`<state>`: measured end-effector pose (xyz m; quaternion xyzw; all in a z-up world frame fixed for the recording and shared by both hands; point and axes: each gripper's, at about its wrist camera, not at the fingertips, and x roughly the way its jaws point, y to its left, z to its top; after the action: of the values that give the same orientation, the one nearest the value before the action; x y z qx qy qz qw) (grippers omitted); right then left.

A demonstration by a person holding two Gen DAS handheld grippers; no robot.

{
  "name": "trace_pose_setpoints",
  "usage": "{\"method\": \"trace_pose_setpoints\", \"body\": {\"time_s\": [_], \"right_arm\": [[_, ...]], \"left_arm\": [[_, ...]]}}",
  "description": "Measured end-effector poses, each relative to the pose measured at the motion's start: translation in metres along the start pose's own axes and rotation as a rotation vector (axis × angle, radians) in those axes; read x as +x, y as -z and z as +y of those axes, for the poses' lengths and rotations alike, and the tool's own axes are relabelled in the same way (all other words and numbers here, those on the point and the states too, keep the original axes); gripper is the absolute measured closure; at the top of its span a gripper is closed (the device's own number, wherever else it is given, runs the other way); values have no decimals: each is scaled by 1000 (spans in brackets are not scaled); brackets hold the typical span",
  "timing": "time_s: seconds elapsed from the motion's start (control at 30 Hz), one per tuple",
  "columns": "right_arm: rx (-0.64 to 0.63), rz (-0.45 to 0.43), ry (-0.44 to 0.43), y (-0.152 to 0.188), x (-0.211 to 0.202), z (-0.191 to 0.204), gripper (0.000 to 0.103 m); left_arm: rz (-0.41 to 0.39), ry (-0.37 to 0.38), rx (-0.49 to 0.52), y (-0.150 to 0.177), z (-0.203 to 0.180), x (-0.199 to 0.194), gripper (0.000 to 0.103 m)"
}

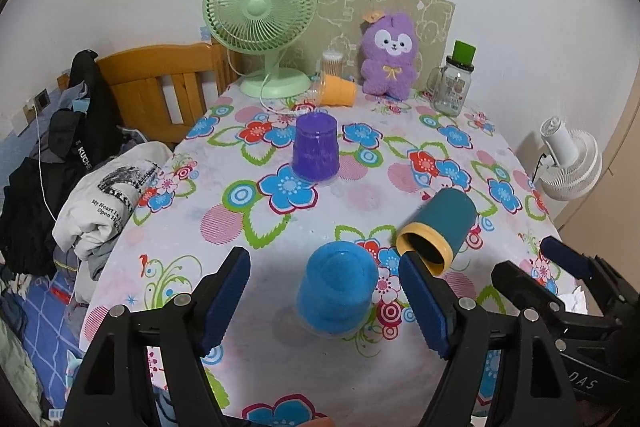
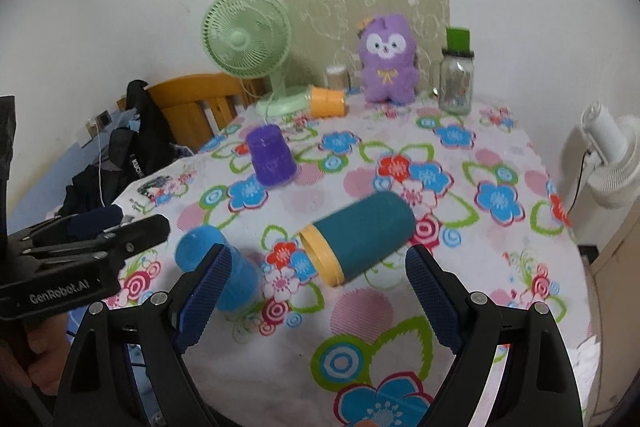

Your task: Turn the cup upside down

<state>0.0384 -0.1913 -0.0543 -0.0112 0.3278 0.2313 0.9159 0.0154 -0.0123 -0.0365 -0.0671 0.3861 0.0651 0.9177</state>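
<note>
A blue cup (image 1: 338, 291) stands upside down on the floral tablecloth, between the fingers of my open left gripper (image 1: 322, 297), which is not touching it. It also shows in the right wrist view (image 2: 218, 267), partly behind my right gripper's left finger. A teal cup with a yellow rim (image 1: 440, 229) lies on its side, mouth toward me; in the right wrist view (image 2: 358, 237) it lies just ahead of my open, empty right gripper (image 2: 318, 293). A purple cup (image 1: 316, 153) stands upside down farther back. An orange cup (image 1: 336, 91) lies on its side near the fan.
At the table's back stand a green fan (image 1: 262, 15), a purple plush toy (image 1: 390, 55), a glass jar with a green lid (image 1: 454, 83) and a toothpick holder (image 1: 333, 65). Clothes pile (image 1: 92, 195) on the left. A white fan (image 1: 568, 163) stands right of the table.
</note>
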Motion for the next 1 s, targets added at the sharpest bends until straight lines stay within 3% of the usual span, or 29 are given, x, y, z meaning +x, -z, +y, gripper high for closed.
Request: {"method": "trace_pose_setpoints", "body": {"time_s": [0.47, 1.0], "right_arm": [[-80, -84, 61, -14, -27, 25, 4], [-105, -118, 90, -14, -38, 34, 1]], "left_arm": [[-115, -27, -44, -1, 15, -32, 20], [-137, -18, -53, 2, 18, -43, 18]]}}
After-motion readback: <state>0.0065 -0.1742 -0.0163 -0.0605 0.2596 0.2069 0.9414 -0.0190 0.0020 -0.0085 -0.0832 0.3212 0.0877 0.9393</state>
